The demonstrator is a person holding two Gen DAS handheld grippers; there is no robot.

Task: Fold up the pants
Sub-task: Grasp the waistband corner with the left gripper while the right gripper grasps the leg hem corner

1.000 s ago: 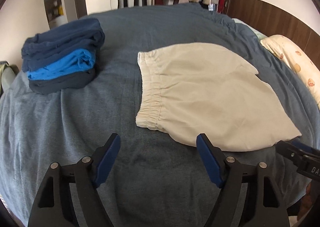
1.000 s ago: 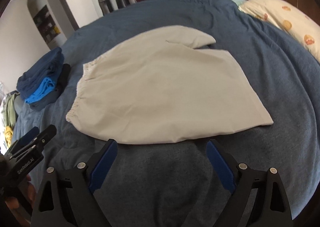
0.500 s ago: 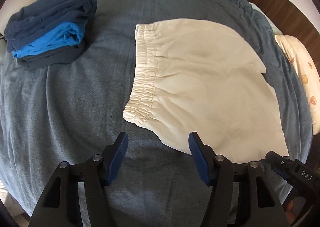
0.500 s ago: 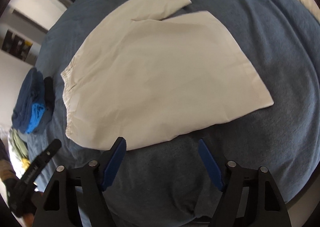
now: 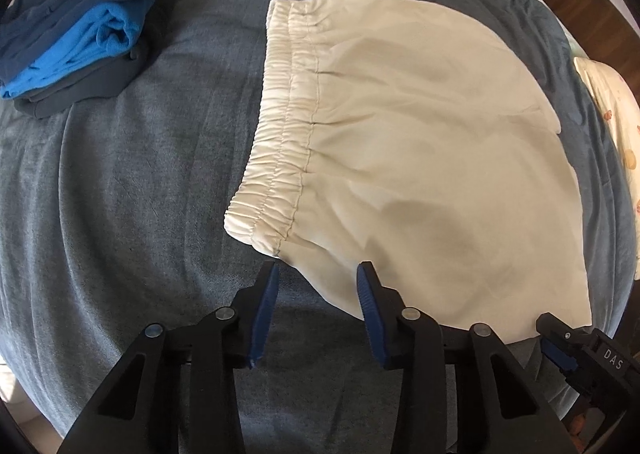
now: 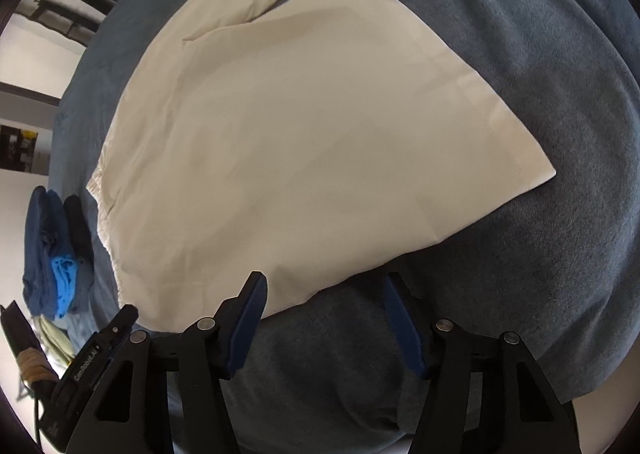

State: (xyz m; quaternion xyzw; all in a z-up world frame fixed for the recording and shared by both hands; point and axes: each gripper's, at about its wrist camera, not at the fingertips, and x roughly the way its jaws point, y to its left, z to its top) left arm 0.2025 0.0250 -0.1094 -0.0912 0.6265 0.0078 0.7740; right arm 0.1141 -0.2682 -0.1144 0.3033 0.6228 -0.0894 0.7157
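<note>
Cream pants [image 5: 420, 134] lie flat on a blue-grey bedspread [image 5: 120, 194], folded lengthwise, with the elastic waistband [image 5: 280, 134] at the left. My left gripper [image 5: 319, 268] points down at the near edge just right of the waistband corner. Its jaws are closing, the fabric edge lies between them and the pads stay off it. In the right wrist view the pants [image 6: 300, 134] fill the middle. My right gripper [image 6: 324, 280] hangs over the near edge toward the leg end. Its jaws are closing too, with the hem line between them, untouched.
A stack of folded dark blue and bright blue clothes [image 5: 80, 26] sits at the far left of the bed. A patterned pillow [image 5: 612, 114] lies at the right edge. The bed's near edge runs just below both grippers.
Both grippers have tipped downward and come closer to the pants' near edge. Both pairs of jaws have narrowed. The pants have not moved.
</note>
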